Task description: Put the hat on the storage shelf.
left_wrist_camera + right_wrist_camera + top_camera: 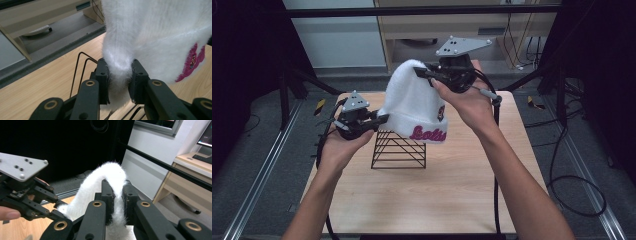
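1. a person is holding a fluffy white hat up in the air over a wooden table
2. the left gripper is pinching the low edge of the hat, with its two black jaws squeezing the soft fur between them
3. the right gripper is pinching the top of the hat, and its jaws are closing tight on a fold of white fur too
4. the hat is hanging stretched between the two grippers, with the right one sitting higher and farther back
5. pink letters are showing along the bottom band of the hat
6. a black wire rack is standing on the table just under the hat
7. each hand is gripping its own tool, and black cables are trailing down from them
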Demonstrator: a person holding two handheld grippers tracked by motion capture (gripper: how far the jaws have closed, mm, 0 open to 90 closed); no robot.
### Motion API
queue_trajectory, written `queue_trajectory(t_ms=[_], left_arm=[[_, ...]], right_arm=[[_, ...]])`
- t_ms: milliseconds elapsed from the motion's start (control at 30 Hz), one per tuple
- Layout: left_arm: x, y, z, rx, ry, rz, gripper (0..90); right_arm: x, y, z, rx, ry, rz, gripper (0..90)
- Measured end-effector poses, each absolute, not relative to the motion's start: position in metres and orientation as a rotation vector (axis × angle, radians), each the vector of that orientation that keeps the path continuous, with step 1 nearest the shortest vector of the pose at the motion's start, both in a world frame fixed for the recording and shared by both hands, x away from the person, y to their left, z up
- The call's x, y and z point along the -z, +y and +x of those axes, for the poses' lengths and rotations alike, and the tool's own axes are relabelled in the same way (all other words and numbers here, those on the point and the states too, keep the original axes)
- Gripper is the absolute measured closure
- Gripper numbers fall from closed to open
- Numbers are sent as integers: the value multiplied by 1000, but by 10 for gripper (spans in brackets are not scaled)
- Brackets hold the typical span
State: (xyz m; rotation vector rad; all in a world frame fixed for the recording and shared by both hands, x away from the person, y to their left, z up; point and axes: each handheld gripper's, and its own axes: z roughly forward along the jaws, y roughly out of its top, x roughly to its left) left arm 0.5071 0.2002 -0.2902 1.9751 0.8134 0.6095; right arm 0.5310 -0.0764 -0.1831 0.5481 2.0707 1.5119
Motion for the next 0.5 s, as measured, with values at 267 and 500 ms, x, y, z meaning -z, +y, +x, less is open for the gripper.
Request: queue_trajectory(t_ms=[267,500], left_arm=[[297,210,509,-627,845,1968,723],[307,218,512,-621,877,1961,724]], right_arm=[[194,-66,546,-1522,2090,566,831],[204,-57,554,-1514,2122,571,830]])
